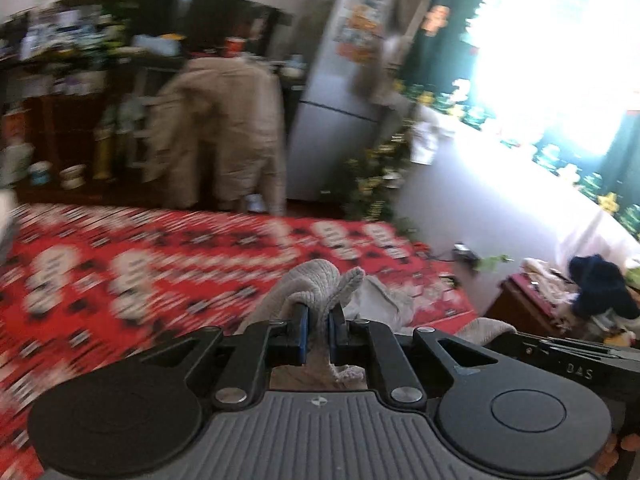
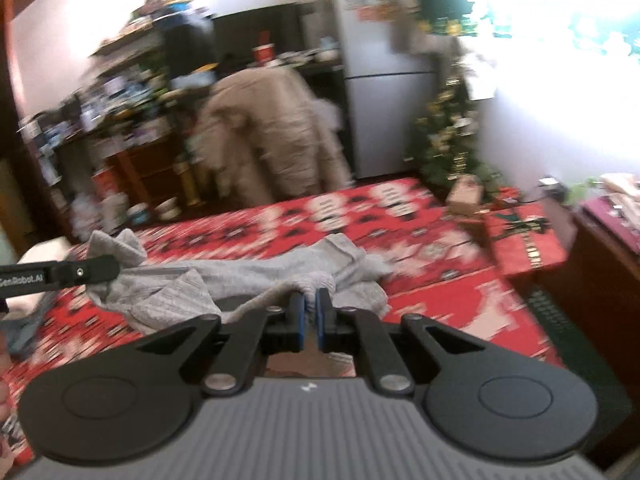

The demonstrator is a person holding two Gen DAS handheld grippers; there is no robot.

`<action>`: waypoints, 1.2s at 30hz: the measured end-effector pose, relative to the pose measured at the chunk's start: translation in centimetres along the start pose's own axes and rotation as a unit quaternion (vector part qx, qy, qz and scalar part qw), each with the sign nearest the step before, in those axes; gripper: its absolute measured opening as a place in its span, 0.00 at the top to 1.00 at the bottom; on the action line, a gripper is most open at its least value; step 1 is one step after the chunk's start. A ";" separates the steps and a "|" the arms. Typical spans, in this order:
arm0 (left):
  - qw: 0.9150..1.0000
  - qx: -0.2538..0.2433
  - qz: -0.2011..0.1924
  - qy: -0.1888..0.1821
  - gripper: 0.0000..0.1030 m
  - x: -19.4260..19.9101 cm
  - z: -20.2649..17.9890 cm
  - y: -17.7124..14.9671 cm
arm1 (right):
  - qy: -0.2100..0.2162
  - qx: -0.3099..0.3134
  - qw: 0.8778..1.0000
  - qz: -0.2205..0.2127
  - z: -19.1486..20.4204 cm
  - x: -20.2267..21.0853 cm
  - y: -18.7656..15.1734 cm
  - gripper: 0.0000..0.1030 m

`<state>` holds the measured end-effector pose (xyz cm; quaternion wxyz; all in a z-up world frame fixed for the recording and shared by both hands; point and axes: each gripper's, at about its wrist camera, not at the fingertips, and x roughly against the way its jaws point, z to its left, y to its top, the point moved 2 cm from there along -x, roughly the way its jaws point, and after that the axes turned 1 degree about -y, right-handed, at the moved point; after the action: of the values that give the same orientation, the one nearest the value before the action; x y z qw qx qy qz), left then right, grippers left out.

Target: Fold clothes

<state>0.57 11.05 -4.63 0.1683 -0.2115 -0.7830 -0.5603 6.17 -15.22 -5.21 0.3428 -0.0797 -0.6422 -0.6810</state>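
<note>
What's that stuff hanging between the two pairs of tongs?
Grey knitted garment: the right wrist view shows it stretching from the right tongs across to the left tongs, above the red patterned cover.

We are in a lived-in home: a red patterned bedspread (image 2: pixel 360 216) fills the foreground, a grey fridge (image 2: pixel 384 100) covered in stickers stands at one o'clock, cluttered shelves (image 2: pixel 120 92) at ten o'clock, and a beige coat (image 2: pixel 272 132) hangs at twelve.

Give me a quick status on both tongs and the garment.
Left tongs shut on grey garment. Right tongs shut on it too. Garment lifted over red blanket. Nothing blocking.
</note>
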 end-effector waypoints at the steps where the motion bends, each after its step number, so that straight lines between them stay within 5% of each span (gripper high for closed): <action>1: 1.000 0.009 0.000 0.012 0.91 1.2 1.0 -0.6 | 0.015 0.004 1.000 0.007 1.4 0.2 -0.7 0.94; 8: 0.993 0.081 0.038 0.076 0.91 4.8 6.4 -7.6 | 0.076 0.060 0.992 0.079 9.9 1.3 -8.7 0.94; 13: 0.991 0.095 0.038 0.089 0.87 5.6 6.7 -9.6 | 0.060 0.104 0.987 0.104 11.8 1.7 -12.2 0.91; 16: 0.990 0.074 0.023 0.119 0.77 6.3 6.2 -9.9 | 0.052 0.119 0.987 0.096 11.8 2.5 -12.1 0.64; 19: 0.988 0.059 -0.001 0.143 0.54 7.3 6.2 -10.0 | 0.049 0.117 0.989 0.077 10.9 3.2 -10.4 0.48; 22: 0.988 0.054 -0.015 0.145 0.39 8.1 6.6 -9.8 | 0.044 0.123 0.990 0.059 9.9 3.5 -9.3 0.20; 25: 0.989 0.036 -0.016 0.142 0.20 8.6 6.9 -9.7 | 0.035 0.137 0.989 0.040 8.9 3.9 -8.7 0.05; 30: 0.991 -0.034 -0.003 0.132 0.06 8.8 6.9 -10.1 | 0.034 0.176 0.983 0.030 7.1 4.2 -9.1 0.01; 36: 0.980 -0.129 0.006 0.153 0.10 8.4 7.1 -11.5 | 0.033 0.241 0.969 0.034 5.5 3.8 -10.9 0.01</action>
<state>-12.75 15.76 -11.91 0.2603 -0.1479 -0.6677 -0.6816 -4.75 -12.13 -11.19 0.3959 0.0060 -0.7729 -0.4959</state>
